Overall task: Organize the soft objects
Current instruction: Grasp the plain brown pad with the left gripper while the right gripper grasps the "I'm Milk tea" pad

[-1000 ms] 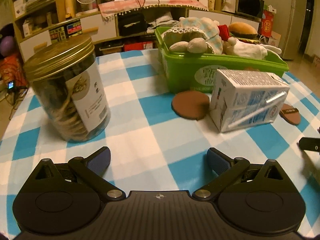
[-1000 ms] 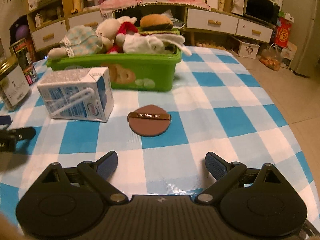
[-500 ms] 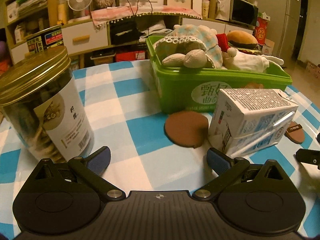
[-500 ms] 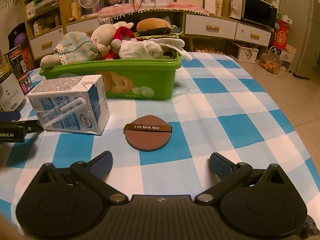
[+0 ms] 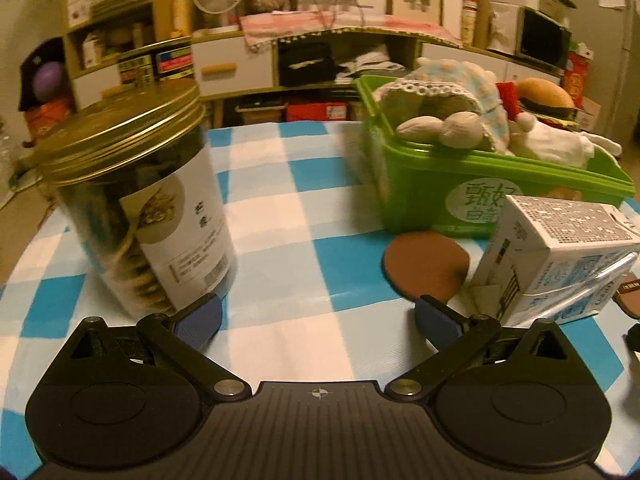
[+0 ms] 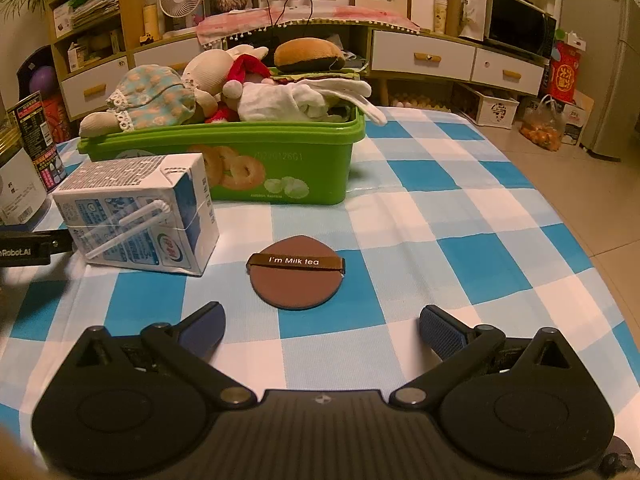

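Observation:
A green bin (image 6: 280, 164) holds several plush toys (image 6: 256, 88), with a burger plush (image 6: 308, 54) on top; it also shows in the left wrist view (image 5: 420, 184). A brown round puff labelled "I'm Milk tea" (image 6: 298, 280) lies flat on the checked cloth, just ahead of my open, empty right gripper (image 6: 320, 328). A second plain brown puff (image 5: 426, 266) lies in front of the bin, ahead and right of my open, empty left gripper (image 5: 316, 318).
A milk carton (image 6: 140, 216) lies on its side left of the labelled puff; it also shows in the left wrist view (image 5: 560, 264). A gold-lidded jar (image 5: 136, 208) stands close by the left gripper's left finger. The table edge (image 6: 560, 216) drops off at the right.
The left gripper has moved forward and lower toward the jar and the plain puff. The right gripper has drawn back slightly, and the labelled puff sits a little farther ahead. Both stay open.

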A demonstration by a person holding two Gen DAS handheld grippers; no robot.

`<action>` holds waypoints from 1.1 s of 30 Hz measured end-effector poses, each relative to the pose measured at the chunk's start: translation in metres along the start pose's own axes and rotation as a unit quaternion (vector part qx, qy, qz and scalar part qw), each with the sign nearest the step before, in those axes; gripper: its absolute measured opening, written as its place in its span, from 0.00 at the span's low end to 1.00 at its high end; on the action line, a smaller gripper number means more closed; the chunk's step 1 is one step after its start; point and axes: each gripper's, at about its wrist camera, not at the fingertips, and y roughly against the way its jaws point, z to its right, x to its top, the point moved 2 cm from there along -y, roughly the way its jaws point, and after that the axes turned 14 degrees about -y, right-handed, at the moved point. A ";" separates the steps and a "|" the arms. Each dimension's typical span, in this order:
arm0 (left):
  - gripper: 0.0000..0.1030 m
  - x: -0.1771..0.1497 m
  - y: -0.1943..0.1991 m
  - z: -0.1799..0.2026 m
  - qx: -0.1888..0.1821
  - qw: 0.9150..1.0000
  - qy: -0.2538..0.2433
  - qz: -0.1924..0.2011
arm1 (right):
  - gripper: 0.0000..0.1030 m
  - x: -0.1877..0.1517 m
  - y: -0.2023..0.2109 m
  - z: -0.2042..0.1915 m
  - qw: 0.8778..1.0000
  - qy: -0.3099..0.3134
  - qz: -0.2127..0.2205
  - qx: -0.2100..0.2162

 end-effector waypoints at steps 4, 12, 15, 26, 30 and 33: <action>0.92 0.000 0.005 0.002 0.011 1.000 -0.002 -0.002 | 0.75 0.002 0.000 0.003 1.000 -0.006 0.001 -0.006; 0.83 0.004 0.005 0.020 -0.062 0.997 -0.047 0.028 | 0.75 0.003 -0.003 0.003 1.000 -0.003 0.004 0.000; 0.81 0.006 0.002 0.023 -0.072 0.995 -0.054 0.033 | 0.75 0.004 -0.005 0.002 1.000 0.000 0.009 0.004; 0.53 0.015 -0.003 0.029 -0.096 0.992 -0.066 0.045 | 0.56 0.009 -0.009 -0.006 0.999 0.016 0.020 0.030; 0.45 0.016 -0.002 0.031 -0.101 0.991 -0.073 0.047 | 0.27 0.010 -0.006 -0.010 0.999 0.027 0.022 0.041; 0.43 0.015 0.000 0.030 -0.099 0.991 -0.074 0.045 | 0.22 0.011 -0.005 -0.011 0.999 0.028 0.020 0.042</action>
